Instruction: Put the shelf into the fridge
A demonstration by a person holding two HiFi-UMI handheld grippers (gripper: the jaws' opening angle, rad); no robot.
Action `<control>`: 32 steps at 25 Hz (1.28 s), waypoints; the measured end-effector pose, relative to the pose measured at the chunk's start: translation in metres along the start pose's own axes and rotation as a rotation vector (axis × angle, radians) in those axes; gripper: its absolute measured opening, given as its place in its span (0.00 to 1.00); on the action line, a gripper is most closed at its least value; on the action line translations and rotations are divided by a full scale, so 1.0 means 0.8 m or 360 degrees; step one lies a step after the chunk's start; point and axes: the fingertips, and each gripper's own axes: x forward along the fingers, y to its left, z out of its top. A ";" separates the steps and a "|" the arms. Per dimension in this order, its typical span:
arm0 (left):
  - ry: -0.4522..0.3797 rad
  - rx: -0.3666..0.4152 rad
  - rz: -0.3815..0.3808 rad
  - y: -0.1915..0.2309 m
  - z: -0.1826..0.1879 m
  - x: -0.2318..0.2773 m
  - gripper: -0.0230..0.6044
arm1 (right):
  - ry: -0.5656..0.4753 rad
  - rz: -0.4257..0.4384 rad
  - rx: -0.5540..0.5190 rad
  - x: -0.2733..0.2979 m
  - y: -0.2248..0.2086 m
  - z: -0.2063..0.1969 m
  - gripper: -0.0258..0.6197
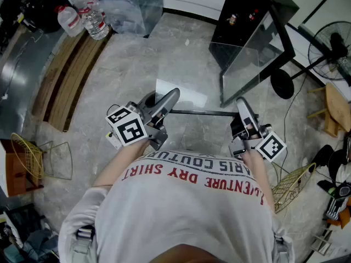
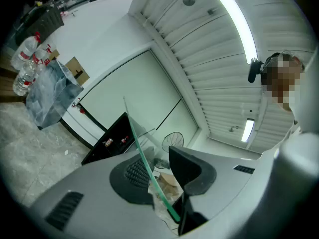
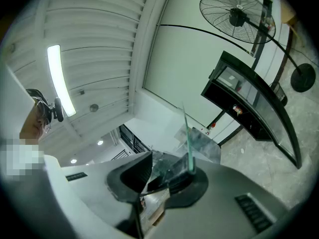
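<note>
I hold a clear glass shelf (image 1: 181, 95) with a dark front bar between both grippers, above the floor and in front of the person's chest. My left gripper (image 1: 166, 104) is shut on its left side; the shelf's green edge (image 2: 149, 176) runs between the jaws of the left gripper (image 2: 160, 169). My right gripper (image 1: 242, 107) is shut on the right side, and in the right gripper view the glass edge (image 3: 189, 146) stands up from the jaws of that gripper (image 3: 167, 176). The black fridge (image 1: 247, 15) stands ahead to the right, its glass door (image 1: 249, 59) hanging open.
Water bottles (image 1: 82, 15) and a clear plastic bag (image 1: 131, 4) sit at the far left. Wooden boards (image 1: 68, 75) lie along the left. Yellow wire baskets (image 1: 27, 158) (image 1: 293, 182) lie on both sides. A standing fan (image 1: 329, 51) and its round base (image 1: 282, 84) are right of the fridge.
</note>
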 end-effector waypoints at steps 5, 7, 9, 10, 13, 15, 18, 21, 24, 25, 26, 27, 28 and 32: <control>0.0000 -0.0012 -0.0015 0.010 0.003 -0.010 0.22 | 0.0008 0.0004 -0.0042 0.009 0.006 -0.010 0.16; 0.0003 -0.0020 -0.0016 0.015 0.005 -0.015 0.22 | 0.0012 0.0000 -0.0054 0.014 0.010 -0.014 0.16; 0.0005 -0.0018 -0.0015 0.016 0.007 -0.017 0.22 | 0.0010 -0.0013 -0.0062 0.016 0.012 -0.016 0.16; 0.0003 -0.0016 -0.0016 0.017 0.007 -0.020 0.22 | 0.0007 -0.0018 -0.0064 0.017 0.013 -0.018 0.16; -0.0004 -0.0011 -0.0024 0.022 0.009 -0.035 0.22 | 0.0006 -0.0015 -0.0071 0.022 0.020 -0.031 0.16; -0.0002 0.0000 -0.0023 0.027 0.012 -0.041 0.22 | 0.0015 -0.0018 -0.0078 0.027 0.022 -0.039 0.16; -0.0010 0.0010 -0.0023 0.035 0.016 -0.048 0.22 | 0.0024 -0.0020 -0.0094 0.036 0.023 -0.046 0.16; -0.0021 0.0013 -0.0014 0.043 0.017 -0.045 0.22 | 0.0033 0.0000 -0.0111 0.046 0.019 -0.044 0.16; -0.0026 0.0044 -0.0008 0.060 0.028 -0.043 0.22 | 0.0040 0.0009 -0.0114 0.066 0.010 -0.046 0.16; -0.0027 0.0051 -0.0006 0.066 0.032 -0.042 0.22 | 0.0043 0.0010 -0.0113 0.074 0.006 -0.047 0.16; -0.0028 0.0056 -0.0002 0.073 0.036 -0.040 0.22 | 0.0046 0.0014 -0.0114 0.082 0.002 -0.047 0.16; -0.0029 0.0059 0.0005 0.080 0.040 -0.038 0.22 | 0.0050 0.0021 -0.0113 0.090 -0.002 -0.047 0.16; -0.0030 0.0063 0.0014 0.088 0.044 -0.035 0.22 | 0.0055 0.0028 -0.0111 0.099 -0.007 -0.046 0.16; -0.0023 0.0064 0.0054 0.124 0.058 -0.013 0.22 | 0.0091 0.0033 -0.0101 0.137 -0.039 -0.037 0.16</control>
